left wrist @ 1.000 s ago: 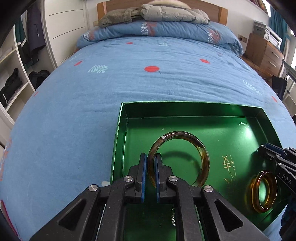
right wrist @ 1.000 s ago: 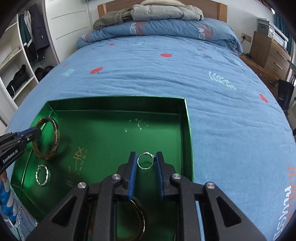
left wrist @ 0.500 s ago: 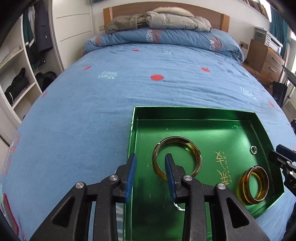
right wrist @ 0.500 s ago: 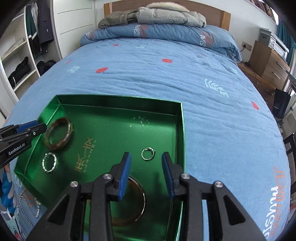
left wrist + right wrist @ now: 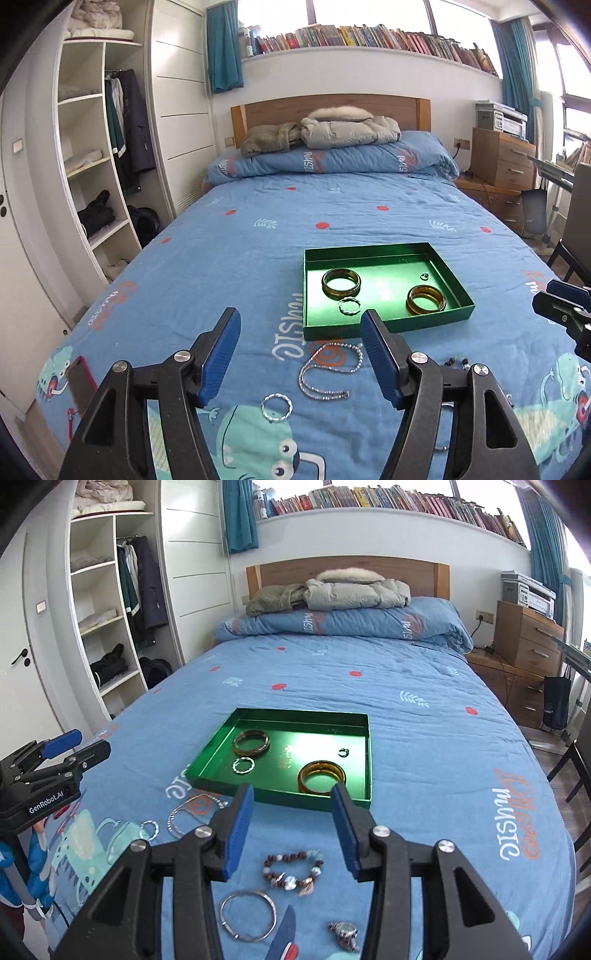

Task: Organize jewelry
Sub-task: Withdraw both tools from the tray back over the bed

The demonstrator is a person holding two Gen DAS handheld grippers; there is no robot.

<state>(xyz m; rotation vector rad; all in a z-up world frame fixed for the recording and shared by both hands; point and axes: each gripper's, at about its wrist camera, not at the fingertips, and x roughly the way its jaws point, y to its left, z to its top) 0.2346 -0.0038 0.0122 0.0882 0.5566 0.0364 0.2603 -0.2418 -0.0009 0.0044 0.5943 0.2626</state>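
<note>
A green tray (image 5: 388, 328) (image 5: 280, 797) lies on the blue bed. It holds a brown bangle (image 5: 341, 283) (image 5: 251, 741), an amber bangle (image 5: 425, 299) (image 5: 321, 776), a twisted silver ring (image 5: 349, 305) (image 5: 243, 765) and a small ring (image 5: 424, 276) (image 5: 344, 752). My left gripper (image 5: 301, 325) is open and empty, raised well back from the tray. My right gripper (image 5: 291, 799) is open and empty too. On the bed in front lie a silver chain (image 5: 328, 369) (image 5: 184, 812), a twisted silver ring (image 5: 276, 407), a bead bracelet (image 5: 293, 872), a thin silver bangle (image 5: 248, 915) and a watch (image 5: 343, 935).
A red-edged phone (image 5: 79, 380) lies at the bed's left edge. A wardrobe with shelves (image 5: 92, 166) stands left. A wooden dresser (image 5: 504, 162) and a chair (image 5: 576, 236) stand right. Jackets (image 5: 325, 134) lie by the headboard.
Both grippers have pulled back and up from the tray and opened wider. The brown bangle and the small ring, let go earlier, lie in the tray.
</note>
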